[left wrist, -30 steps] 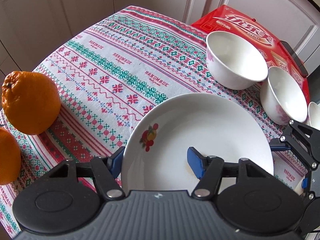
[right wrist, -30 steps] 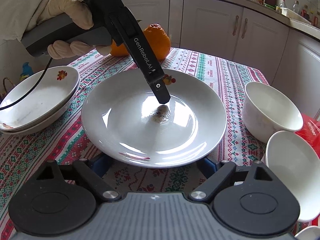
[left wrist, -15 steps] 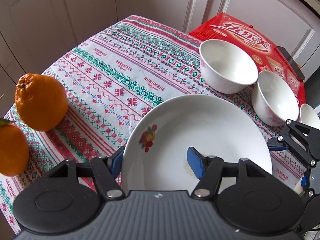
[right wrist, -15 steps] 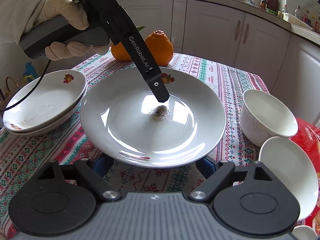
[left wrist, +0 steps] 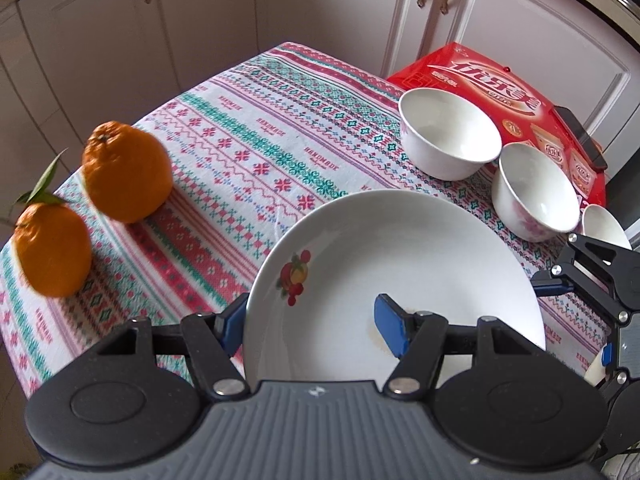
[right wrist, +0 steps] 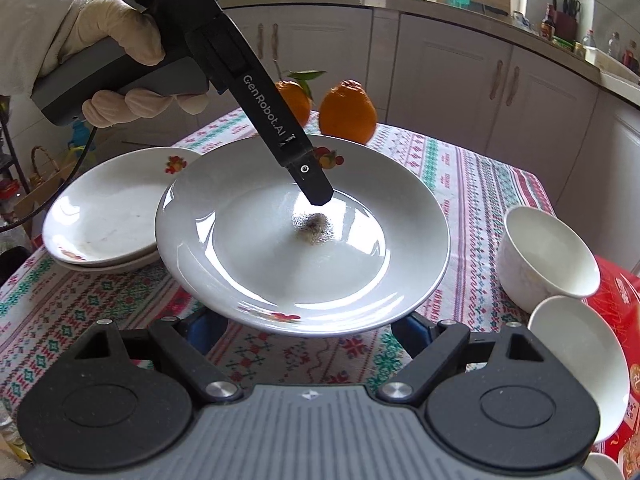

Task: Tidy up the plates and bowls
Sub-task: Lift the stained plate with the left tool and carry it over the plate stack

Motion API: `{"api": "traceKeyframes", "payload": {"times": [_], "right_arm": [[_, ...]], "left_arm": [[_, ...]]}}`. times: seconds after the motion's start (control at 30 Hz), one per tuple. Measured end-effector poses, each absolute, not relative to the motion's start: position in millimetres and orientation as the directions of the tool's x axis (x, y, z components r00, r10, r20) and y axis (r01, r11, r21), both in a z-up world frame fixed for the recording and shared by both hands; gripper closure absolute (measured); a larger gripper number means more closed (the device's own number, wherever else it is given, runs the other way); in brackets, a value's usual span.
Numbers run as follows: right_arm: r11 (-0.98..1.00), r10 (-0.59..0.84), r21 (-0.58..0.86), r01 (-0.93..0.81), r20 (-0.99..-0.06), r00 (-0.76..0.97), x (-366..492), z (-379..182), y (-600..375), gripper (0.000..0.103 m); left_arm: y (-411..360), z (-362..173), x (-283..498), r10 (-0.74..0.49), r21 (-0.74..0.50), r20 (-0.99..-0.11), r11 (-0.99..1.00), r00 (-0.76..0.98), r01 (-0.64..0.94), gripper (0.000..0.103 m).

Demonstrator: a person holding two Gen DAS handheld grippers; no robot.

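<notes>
White china plate with a fruit motif (left wrist: 400,272) hangs clear of the woven tablecloth (left wrist: 240,152), its rim pinched by the left gripper (left wrist: 312,320). Beneath its near edge the right gripper (right wrist: 308,332) gapes, gripping nothing. Only the right view shows two stacked plates (right wrist: 108,216).

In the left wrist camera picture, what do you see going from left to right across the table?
Orange with a leaf → second orange → big plate held in the left claw → bowl → next bowl → edge of a third bowl.
</notes>
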State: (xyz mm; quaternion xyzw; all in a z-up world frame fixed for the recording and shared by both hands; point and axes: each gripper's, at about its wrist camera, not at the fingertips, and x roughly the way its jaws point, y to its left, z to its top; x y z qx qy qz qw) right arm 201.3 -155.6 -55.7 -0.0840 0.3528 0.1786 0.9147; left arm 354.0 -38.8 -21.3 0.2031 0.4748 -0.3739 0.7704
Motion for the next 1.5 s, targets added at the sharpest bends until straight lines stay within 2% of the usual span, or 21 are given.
{"api": "traceKeyframes", "payload": {"times": [0.97, 1.5], "right_arm": [[0.773, 0.434, -0.072, -0.631, -0.665, 0.608, 192, -40, -75, 0.011], [0.739, 0.449, -0.085, -0.668, -0.676, 0.584, 192, -43, -57, 0.011]], "left_arm": [[92, -14, 299, -0.325, -0.068, -0.861, 0.836, 0.391, 0.544, 0.038], [126, -34, 291, -0.338, -0.136, -0.856, 0.877, 0.391, 0.46, 0.038]]}}
